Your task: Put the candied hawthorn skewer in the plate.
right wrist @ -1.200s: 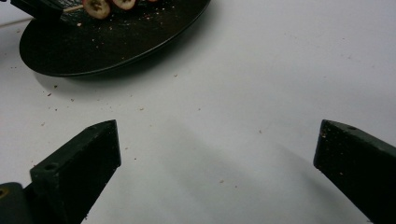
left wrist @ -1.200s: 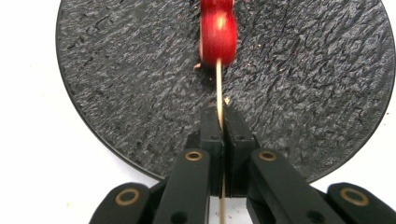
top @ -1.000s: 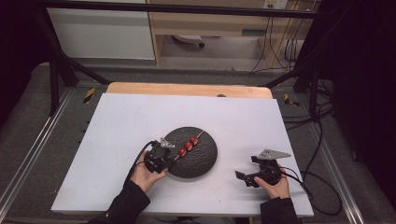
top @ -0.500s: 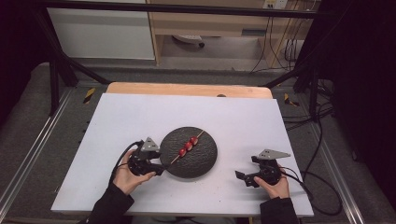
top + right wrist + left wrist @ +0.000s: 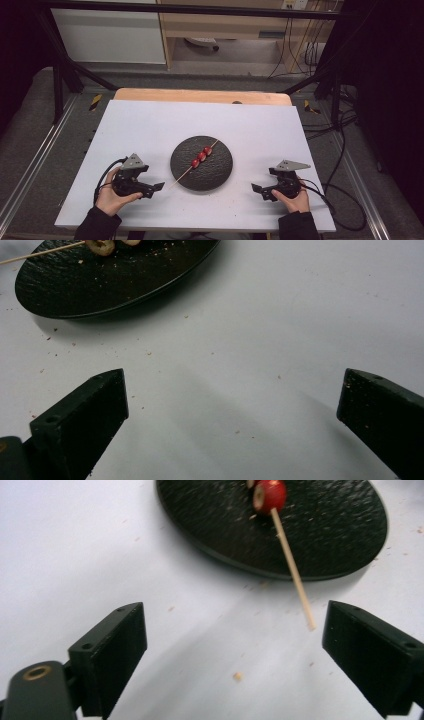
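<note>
The left claw [image 5: 159, 186] stands wide with nothing between its jaws; they have just been opening. The right claw [image 5: 256, 189] is also spread wide and empty, low over the desk [image 5: 150, 125].

Just ahead of the left claw, clear of its jaws, the skewer's [image 5: 187, 171] bare tip overhangs the plate [image 5: 220, 172], which lies between the two claws. Its three red pieces [image 5: 201, 156] rest on the plate.

The skewer looks light, thin and stiff but easy to snap; the pieces look soft and may slide or bruise. The bare stick end nearest the left claw seems the safest hold.

The left gripper view shows the stick tip [image 5: 311, 626] over the desk and a cut piece [image 5: 269, 495]; the high view shows all three.
</note>
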`<control>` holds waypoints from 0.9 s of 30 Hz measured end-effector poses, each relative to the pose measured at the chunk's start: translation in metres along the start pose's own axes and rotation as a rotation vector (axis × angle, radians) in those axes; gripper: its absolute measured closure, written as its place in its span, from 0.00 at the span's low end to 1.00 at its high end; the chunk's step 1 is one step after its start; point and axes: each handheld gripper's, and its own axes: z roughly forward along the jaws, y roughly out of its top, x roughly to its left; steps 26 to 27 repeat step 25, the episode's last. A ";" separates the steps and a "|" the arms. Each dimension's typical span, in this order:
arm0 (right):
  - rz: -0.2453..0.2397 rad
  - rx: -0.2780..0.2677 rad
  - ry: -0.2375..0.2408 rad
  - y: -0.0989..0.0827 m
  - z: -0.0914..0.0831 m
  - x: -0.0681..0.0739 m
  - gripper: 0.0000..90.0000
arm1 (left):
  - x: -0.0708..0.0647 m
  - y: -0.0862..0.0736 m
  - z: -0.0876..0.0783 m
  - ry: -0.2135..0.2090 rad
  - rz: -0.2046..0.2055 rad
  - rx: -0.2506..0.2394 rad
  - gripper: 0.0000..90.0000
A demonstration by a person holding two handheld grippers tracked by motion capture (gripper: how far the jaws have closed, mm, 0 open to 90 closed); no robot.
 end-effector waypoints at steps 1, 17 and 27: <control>0.000 0.002 0.001 0.000 0.000 0.000 0.01 | 0.003 -0.004 -0.001 0.003 -0.008 -0.007 0.11; -0.011 0.029 0.002 -0.003 0.000 0.003 0.01 | 0.022 -0.044 -0.014 0.044 -0.047 -0.049 0.08; -0.017 0.034 0.000 -0.004 0.001 0.003 0.01 | 0.027 -0.047 -0.018 0.043 -0.063 -0.065 0.09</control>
